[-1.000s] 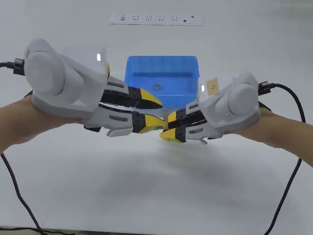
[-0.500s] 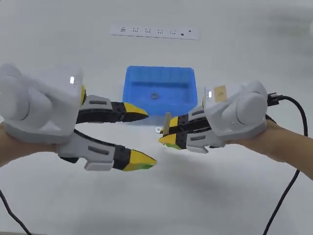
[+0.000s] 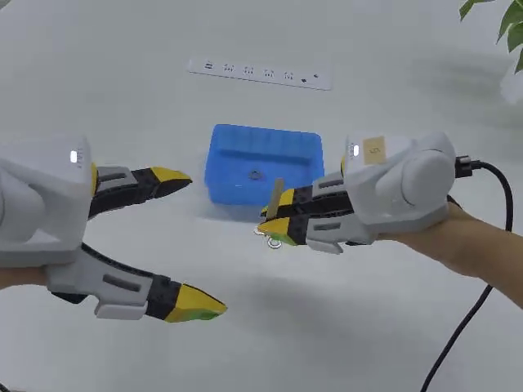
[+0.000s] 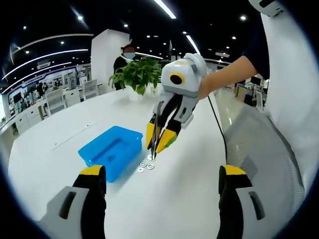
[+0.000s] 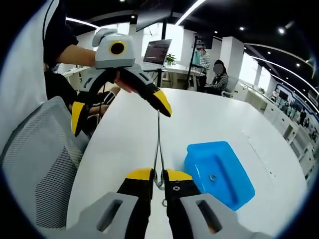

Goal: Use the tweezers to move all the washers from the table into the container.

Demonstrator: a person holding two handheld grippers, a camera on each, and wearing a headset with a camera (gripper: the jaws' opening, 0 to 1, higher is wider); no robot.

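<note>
The blue container [image 3: 263, 147] stands mid-table with one washer [image 3: 256, 174] inside. My right gripper [image 3: 272, 224] is shut on the metal tweezers [image 3: 275, 197], whose tips hang over a few washers [image 3: 273, 241] lying on the table just in front of the container. In the right gripper view the tweezers [image 5: 158, 139] run up from between my closed jaws [image 5: 158, 175]. My left gripper [image 3: 186, 242] is wide open and holds nothing, off to the left. The left gripper view shows the right gripper [image 4: 161, 137], the washers [image 4: 145, 166] and the container [image 4: 112, 148].
A white power strip [image 3: 260, 73] lies at the far side of the table. A black cable [image 3: 482, 269] trails from the right gripper. Plant leaves [image 3: 498, 20] show at the top right. A grey mesh chair [image 5: 40, 164] sits close to the table edge.
My left gripper has opened wide and drawn back to the left, away from the right gripper. The right gripper keeps the tweezers and has lowered towards the washers.
</note>
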